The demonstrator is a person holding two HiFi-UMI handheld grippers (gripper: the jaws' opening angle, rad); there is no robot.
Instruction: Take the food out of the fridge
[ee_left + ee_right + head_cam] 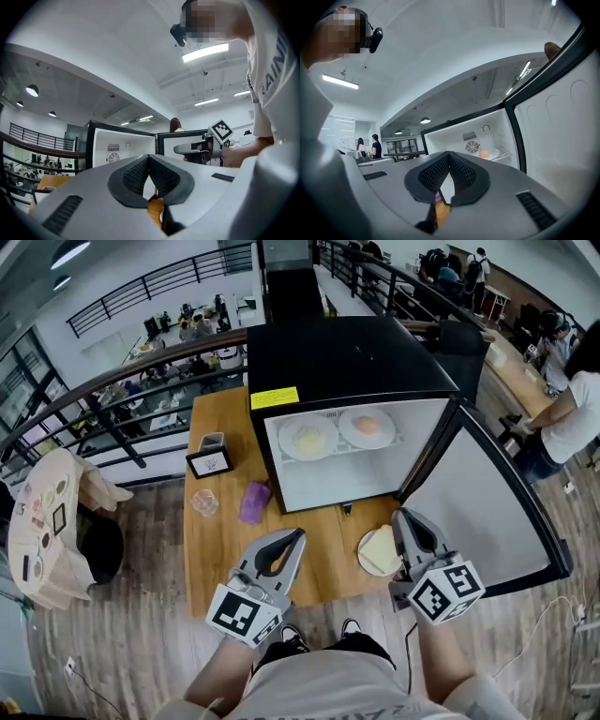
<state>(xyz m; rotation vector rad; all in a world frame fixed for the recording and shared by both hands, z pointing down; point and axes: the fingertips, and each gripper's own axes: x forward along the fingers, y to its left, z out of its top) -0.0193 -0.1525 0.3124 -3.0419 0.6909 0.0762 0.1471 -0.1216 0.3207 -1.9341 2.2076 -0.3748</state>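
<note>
Beneath clenched, empty right tongs (405, 519) a plate (361, 551) hides partly; left tongs (297, 536) clenched too.

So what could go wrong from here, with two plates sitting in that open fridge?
The left plate and right plate lie close together in the fridge, so pulling one out might nudge the other. The third plate sits near the front edge of the table, right beside the shut right gripper; a careless swing could knock it off.

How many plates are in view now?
3. Two sit side by side in the fridge: left plate, right plate. A third plate lies on the table. More may be hidden.
</note>
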